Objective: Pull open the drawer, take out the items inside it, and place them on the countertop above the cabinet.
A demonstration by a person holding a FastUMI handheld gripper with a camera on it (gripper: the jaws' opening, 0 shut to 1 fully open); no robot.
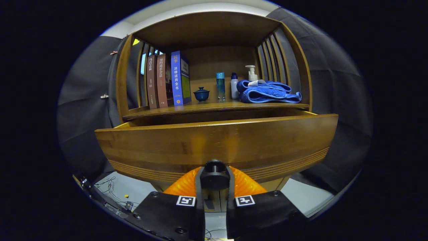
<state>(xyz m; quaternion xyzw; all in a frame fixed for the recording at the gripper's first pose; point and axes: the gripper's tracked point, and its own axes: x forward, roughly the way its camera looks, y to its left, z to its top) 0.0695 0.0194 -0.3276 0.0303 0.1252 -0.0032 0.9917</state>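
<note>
The gripper (214, 175) is clamped on the round dark knob (214, 173) at the middle of the drawer front (214, 144), one finger pressed to each side of it. The wooden drawer (301, 115) stands pulled out from the cabinet, its front panel well forward of the countertop edge (214, 107), with the side walls showing at both ends. What lies inside I cannot make out from this low angle; the front panel hides the interior.

Above it, the countertop carries a row of things under a slatted wooden hutch (207, 30). Toward the left end three books (167, 80) stand upright, two brownish ones and a taller blue one nearest the middle. Just right of them sits a small dark blue lidded cup (201, 94), then a slim teal bottle (220, 86), then a white bottle with a blue cap (234, 86). At the right end a folded blue towel (267, 92) lies by the slats, with what looks like a white pump bottle (251, 73) behind it.

Below the drawer, loose wires (112, 190) trail on the pale floor (133, 192) to the left.
</note>
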